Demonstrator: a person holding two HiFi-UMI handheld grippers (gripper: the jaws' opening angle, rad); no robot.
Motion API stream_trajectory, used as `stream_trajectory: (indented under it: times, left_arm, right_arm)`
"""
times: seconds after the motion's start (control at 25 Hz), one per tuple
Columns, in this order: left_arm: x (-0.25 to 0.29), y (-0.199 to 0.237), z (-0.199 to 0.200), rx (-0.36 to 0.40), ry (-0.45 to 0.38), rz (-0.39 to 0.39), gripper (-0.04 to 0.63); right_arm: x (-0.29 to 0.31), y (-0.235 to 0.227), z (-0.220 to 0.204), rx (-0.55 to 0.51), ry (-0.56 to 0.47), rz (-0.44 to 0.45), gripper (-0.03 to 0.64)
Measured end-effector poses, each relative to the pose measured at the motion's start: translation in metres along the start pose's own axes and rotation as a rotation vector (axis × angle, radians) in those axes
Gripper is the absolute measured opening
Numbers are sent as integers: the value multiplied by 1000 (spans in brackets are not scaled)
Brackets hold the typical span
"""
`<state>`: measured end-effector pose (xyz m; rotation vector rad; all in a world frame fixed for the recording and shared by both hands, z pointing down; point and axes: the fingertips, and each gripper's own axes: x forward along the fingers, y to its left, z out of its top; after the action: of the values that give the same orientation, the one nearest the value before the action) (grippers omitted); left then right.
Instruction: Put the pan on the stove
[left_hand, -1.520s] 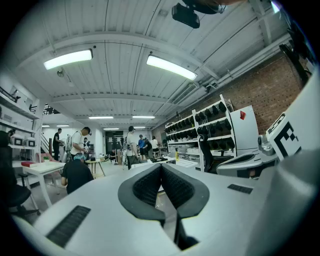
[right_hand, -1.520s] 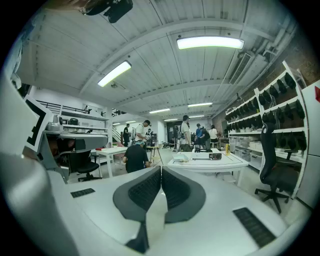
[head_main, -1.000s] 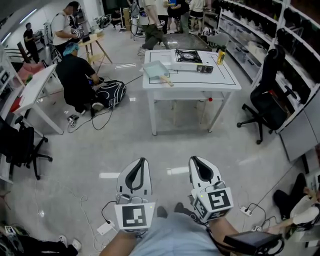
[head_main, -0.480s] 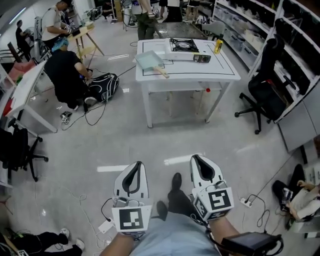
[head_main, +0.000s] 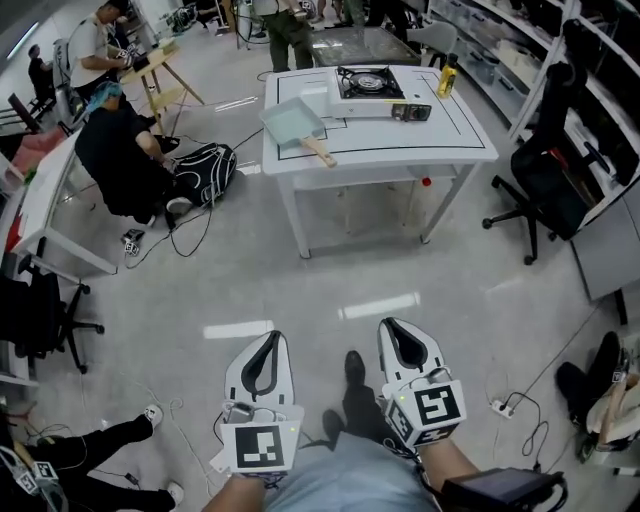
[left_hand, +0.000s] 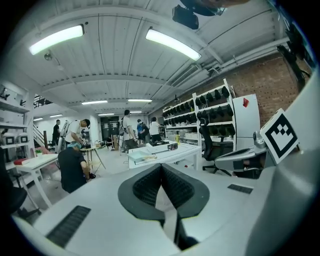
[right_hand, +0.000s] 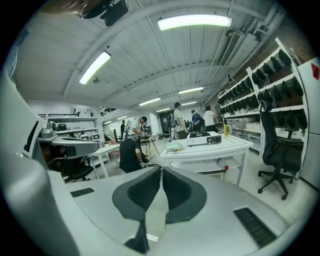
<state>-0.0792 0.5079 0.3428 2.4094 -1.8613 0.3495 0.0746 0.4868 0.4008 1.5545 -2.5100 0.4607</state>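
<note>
Looks along the right gripper (right_hand: 161, 170): 2 dark ribbed jaws pressed together at the tips, nothing between. Well beyond, shows a white table (right_hand: 208, 148) bearing a pale pan (right_hand: 173, 146) at its left end, a stove (right_hand: 213, 139) apart to the right, and a yellow bottle (right_hand: 226, 129) upright near that. Left of the table, catches 1 person (right_hand: 129, 155) crouching in dark clothes. At right, takes in a black office chair (right_hand: 277, 150) before stocked shelves (right_hand: 250, 100); overhead, lit tube lamps (right_hand: 195, 21).
</note>
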Motion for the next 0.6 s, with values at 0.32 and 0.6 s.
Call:
stream_trajectory:
  times: [0.32, 0.6]
  left_arm:
    - [99, 10, 43, 41, 8, 19, 18]
    - [150, 2, 95, 60, -62, 53, 18]
  right_arm:
    - [83, -52, 53, 31, -12, 48, 51]
    - [118, -90, 110, 15, -68, 97, 51]
